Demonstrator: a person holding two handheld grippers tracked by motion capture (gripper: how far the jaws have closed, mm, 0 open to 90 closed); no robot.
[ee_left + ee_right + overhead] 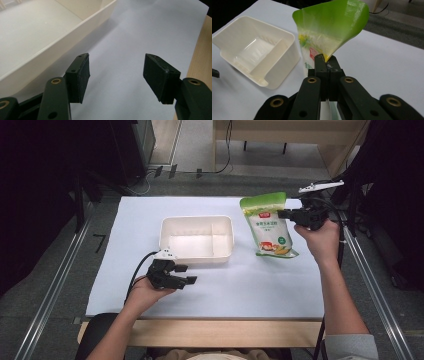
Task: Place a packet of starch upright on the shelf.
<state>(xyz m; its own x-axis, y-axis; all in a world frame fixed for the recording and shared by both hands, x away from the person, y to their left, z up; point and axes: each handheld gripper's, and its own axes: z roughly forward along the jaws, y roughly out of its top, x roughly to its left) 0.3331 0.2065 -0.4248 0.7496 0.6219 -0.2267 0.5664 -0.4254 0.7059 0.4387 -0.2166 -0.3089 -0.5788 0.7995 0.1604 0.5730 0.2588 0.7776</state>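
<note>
**A:** Pouch [269, 224] status, please — where is it and who has it?

**B:** I log it right of the tray [197, 239], on the white sheet [250, 285] that covers the table [200, 332]. Its bottom edge rests on the sheet, the green top end is raised toward the far side. My right gripper [287, 213] is clamped shut on the pouch's right edge, up near the top; in the right gripper view the jaws are pressed together with the green film [332, 22] pinched between them.

**A:** Long axis?

**B:** It runs near to far in the high view, tilted, top end away from me. The tray's long side runs left to right, so the two are roughly at right angles.

**A:** And the tray from the pouch?

**B:** Directly left, just beside it with a narrow strip of sheet between. The tray's smaller compartment [221, 237], behind the divider, is the side nearest the pouch. My judgement: any move to the tray goes leftward, and the right hand [320, 240] is the one placed for it.

**A:** Left side?

**B:** Left gripper [186, 274] hovers by the tray's near left corner, jaws spread wide with nothing between them; the left gripper view has bare sheet in the gap and the tray wall [62, 42] alongside. Near the tray, well apart from the pouch.
</note>
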